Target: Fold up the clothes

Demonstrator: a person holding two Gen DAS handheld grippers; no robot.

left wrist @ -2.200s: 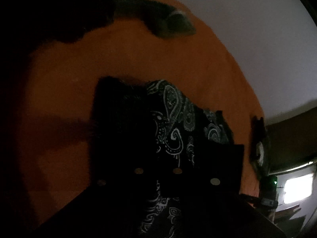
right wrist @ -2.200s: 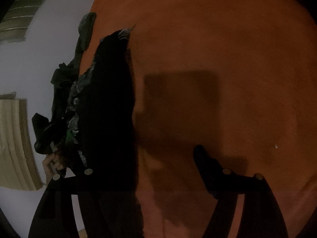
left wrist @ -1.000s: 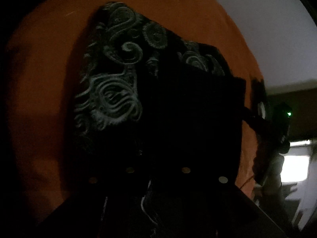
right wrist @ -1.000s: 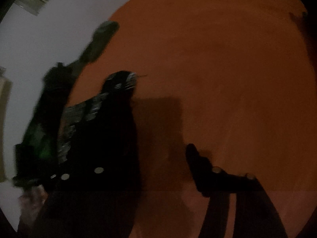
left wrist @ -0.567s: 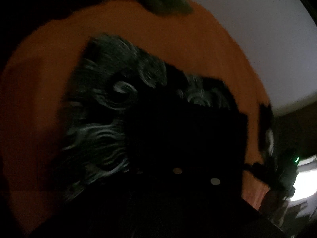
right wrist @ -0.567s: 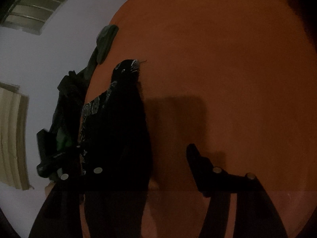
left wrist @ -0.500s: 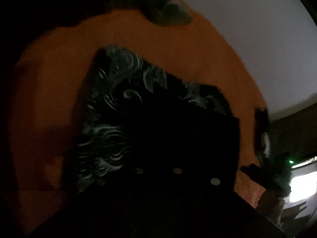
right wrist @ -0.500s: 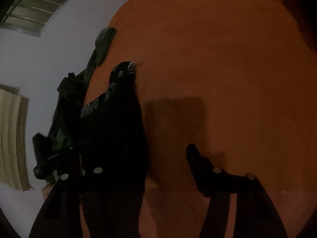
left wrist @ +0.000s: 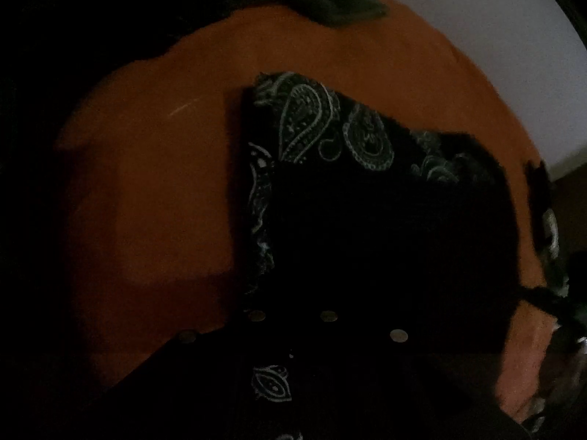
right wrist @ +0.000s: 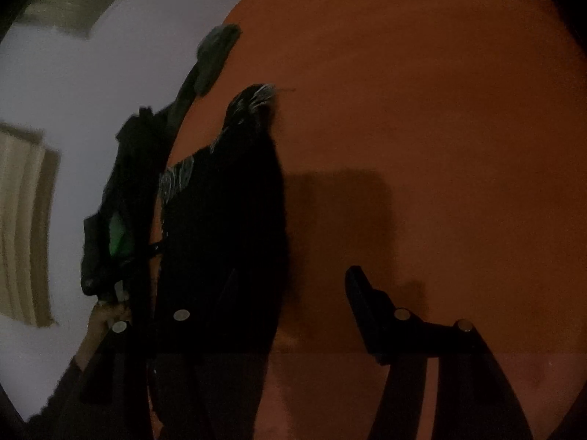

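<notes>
On the orange surface [left wrist: 146,183], left to right: left gripper [left wrist: 293,315] is clamped tight on the black paisley cloth [left wrist: 330,139], which drapes ahead of and under its fingers. Right gripper [right wrist: 264,315] stands about half open; its left finger is lost against the cloth's dark edge, right finger [right wrist: 363,293] over bare orange. Can't tell if it grips.

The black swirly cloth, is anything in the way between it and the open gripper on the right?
Nothing visible. In the right wrist view the black paisley cloth already lies against the right gripper's left finger, and only bare orange cover shows between its two fingers. The scene is dark, though.
</notes>
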